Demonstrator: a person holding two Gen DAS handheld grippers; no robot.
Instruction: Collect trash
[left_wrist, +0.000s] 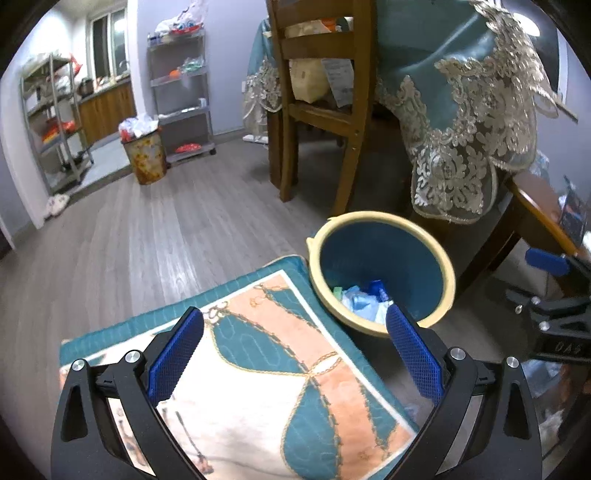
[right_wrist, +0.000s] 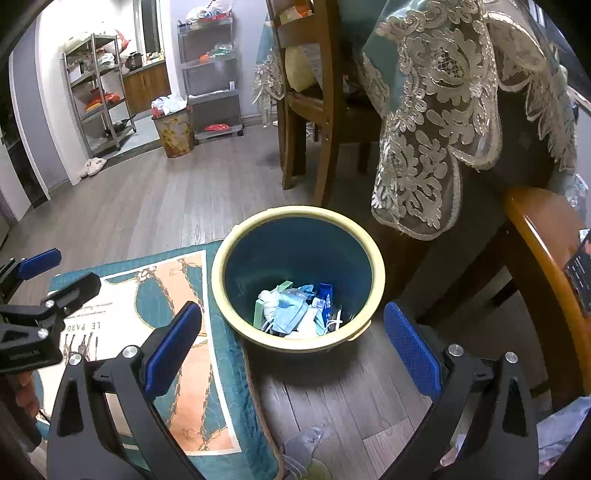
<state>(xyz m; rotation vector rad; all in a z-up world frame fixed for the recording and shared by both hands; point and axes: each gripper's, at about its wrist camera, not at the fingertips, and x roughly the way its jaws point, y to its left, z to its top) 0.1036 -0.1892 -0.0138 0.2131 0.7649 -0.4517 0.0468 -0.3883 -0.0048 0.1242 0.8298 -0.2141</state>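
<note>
Both claws gape with nothing between them: the left claw (left_wrist: 295, 354) over the mat (left_wrist: 255, 369), the right claw (right_wrist: 293, 347) above the floor (right_wrist: 332, 398) before the bin (right_wrist: 295, 212). Trash (right_wrist: 295, 310) lies in the bin's bottom; beyond stands a chair (right_wrist: 306, 96).

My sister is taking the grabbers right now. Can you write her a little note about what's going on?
Left gripper: open, empty, above the teal and peach patterned mat.
Right gripper: open, empty, near the round blue bin with the cream rim.
The bin stands on the grey wood floor beside the mat, and already holds blue and white scraps.
Left to do: crumpled clear wrapper on the floor just in front of the bin; pale scraps at the right edge may be trash too.
</note>
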